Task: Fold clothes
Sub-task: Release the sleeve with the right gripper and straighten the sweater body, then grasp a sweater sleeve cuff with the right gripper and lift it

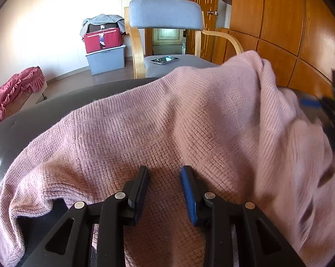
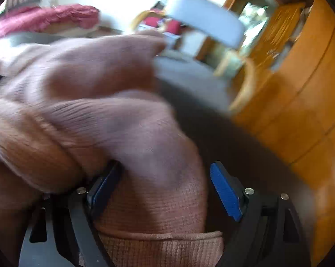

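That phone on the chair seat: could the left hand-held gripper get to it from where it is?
Probably not without moving on. The left hand-held gripper sits open over the pink sweater, and the phone lies on the chair beyond the table's far edge, with a raised fold of sweater between.

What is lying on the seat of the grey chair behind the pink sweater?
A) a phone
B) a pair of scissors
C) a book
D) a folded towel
A: in the left wrist view a flat, dark, glossy phone lies on the seat of the grey chair, just beyond the pink sweater.
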Demonstrator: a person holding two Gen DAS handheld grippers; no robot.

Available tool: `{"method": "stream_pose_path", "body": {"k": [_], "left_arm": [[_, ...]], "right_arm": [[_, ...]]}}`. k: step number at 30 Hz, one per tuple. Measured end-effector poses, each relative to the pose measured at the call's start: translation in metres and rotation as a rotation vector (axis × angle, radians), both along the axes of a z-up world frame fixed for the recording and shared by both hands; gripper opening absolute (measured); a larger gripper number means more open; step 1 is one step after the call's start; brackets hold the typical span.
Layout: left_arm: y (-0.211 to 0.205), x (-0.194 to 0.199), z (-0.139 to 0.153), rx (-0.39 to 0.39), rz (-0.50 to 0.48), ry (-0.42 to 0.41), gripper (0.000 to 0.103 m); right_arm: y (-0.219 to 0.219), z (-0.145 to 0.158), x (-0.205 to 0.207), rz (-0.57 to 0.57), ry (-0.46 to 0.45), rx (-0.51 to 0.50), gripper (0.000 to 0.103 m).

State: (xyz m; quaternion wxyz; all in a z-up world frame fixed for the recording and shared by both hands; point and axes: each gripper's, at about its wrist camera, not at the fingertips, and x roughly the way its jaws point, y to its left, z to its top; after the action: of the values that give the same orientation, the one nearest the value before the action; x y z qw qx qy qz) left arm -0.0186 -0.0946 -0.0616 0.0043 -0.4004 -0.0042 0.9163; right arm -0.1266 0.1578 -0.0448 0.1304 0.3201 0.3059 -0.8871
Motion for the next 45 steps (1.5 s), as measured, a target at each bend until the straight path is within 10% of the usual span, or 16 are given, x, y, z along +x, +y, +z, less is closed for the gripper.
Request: {"method": "stream_pose_path", "body": {"k": [3, 15, 26, 31, 45], "left_arm": [[0.007, -0.003, -0.001, -0.020, 0.001, 0.002, 0.031], [0.010, 0.000, -0.002, 0.033, 0.000, 0.003, 0.031], [0.004, 0.005, -0.001, 0.054, 0.000, 0.003, 0.031], [0.000, 0.009, 0.000, 0.071, -0.001, 0.004, 0.031], [0.008, 0.007, 0.000, -0.013, 0.004, 0.004, 0.032]], "right_arm": [[0.000, -0.014, -0.030, -0.049, 0.160, 0.205, 0.085], [0.109, 0.054, -0.037, -0.342, -0.032, -0.550, 0.087], [0.066, 0.000, -0.039, -0.163, -0.192, -0.238, 0.087], [0.074, -0.006, -0.053, -0.188, -0.194, -0.317, 0.033], [0.178, 0.014, -0.056, -0.497, -0.001, -0.614, 0.026]]}}
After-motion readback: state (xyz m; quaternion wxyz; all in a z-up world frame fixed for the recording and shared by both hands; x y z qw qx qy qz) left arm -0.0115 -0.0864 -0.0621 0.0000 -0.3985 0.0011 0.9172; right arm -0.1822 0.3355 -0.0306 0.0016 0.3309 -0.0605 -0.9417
